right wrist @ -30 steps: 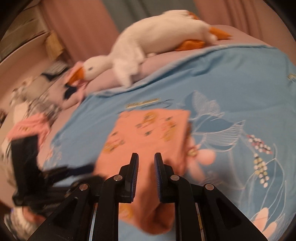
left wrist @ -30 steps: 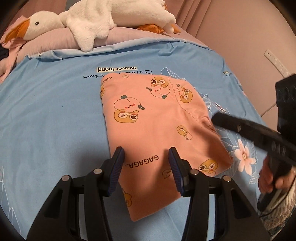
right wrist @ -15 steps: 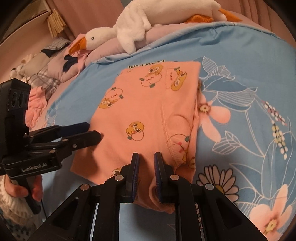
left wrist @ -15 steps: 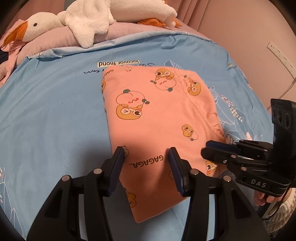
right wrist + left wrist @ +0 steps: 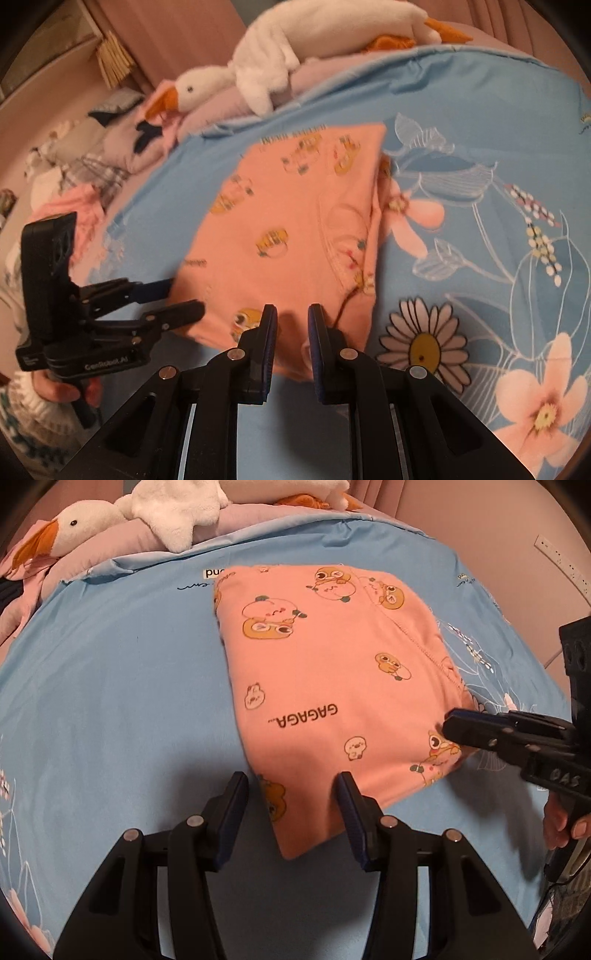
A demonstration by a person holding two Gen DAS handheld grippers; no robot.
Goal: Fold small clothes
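Both tools are sitting at the garment's near edge: I'm holding the left tool released, the right tool slightly parted, neither grasping cloth.

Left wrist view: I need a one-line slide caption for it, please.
Open left gripper at the near corner of a folded pink garment on a blue bedsheet.

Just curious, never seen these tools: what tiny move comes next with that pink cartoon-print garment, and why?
Probably the open left gripper eases forward to pinch the near corner of the pink cartoon-print garment: that corner sits between its fingers, ungripped.
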